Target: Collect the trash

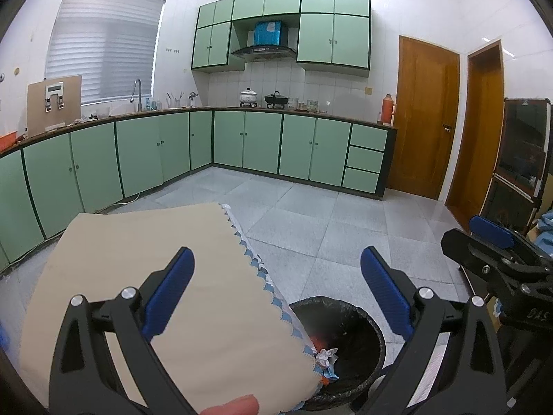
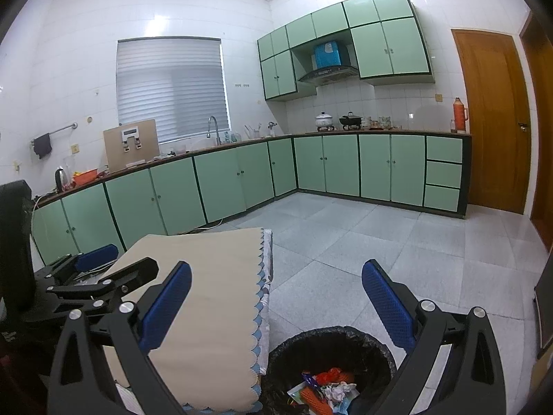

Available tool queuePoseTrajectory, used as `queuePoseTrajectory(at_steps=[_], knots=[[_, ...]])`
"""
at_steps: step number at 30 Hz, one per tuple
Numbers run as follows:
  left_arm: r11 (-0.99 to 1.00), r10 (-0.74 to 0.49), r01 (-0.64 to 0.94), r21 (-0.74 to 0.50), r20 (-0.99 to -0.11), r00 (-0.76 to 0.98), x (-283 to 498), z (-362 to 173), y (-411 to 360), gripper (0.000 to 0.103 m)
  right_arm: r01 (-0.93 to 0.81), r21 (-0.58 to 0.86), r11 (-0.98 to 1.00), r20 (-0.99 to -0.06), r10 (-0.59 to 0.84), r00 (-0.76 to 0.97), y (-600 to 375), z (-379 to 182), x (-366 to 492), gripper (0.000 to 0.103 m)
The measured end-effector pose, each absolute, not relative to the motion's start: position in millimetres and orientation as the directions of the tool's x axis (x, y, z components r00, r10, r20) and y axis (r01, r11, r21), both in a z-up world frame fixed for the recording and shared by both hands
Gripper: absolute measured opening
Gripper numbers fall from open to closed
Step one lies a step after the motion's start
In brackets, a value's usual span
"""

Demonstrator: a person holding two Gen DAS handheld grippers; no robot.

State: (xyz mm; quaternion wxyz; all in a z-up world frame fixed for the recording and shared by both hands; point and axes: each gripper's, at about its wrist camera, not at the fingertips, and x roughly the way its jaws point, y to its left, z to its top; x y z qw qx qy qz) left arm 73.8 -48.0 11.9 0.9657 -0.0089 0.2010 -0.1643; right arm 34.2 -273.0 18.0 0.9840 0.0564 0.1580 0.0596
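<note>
A bin lined with a black bag [image 1: 366, 314] stands on the floor beside the table's corner. It holds crumpled white paper [image 1: 326, 354] and orange scraps. In the right wrist view the bin [image 2: 280, 349] shows a heap of mixed trash [image 2: 325, 389]: orange, white and blue pieces. My left gripper [image 1: 278, 287] is open and empty, above the table edge and the bin. My right gripper [image 2: 278, 302] is also open and empty, hovering over the bin. Each gripper shows at the edge of the other's view.
A table with a beige cloth with scalloped blue trim [image 2: 214, 294] lies left of the bin. Green cabinets [image 1: 138, 159] line the far walls, a wooden door [image 1: 425, 117] is at the right, and dark shelving [image 1: 522, 159] is at the far right. The floor is grey tile [image 2: 380, 259].
</note>
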Motion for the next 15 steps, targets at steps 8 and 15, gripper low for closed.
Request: queuePoseTrajectory(at_steps=[8, 15], knots=[[0.947, -0.317, 0.309, -0.081, -0.375, 0.871, 73.0, 12.8, -47.5, 0.094, -0.106, 0.126, 0.986, -0.305, 0.141, 0.942, -271.9, 19.4, 33.6, 0.097], [0.948, -0.317, 0.309, -0.082, -0.372, 0.873, 70.6, 10.7, -48.0, 0.094, -0.111, 0.121, 0.986, -0.306, 0.144, 0.941, -273.2, 21.3, 35.9, 0.097]])
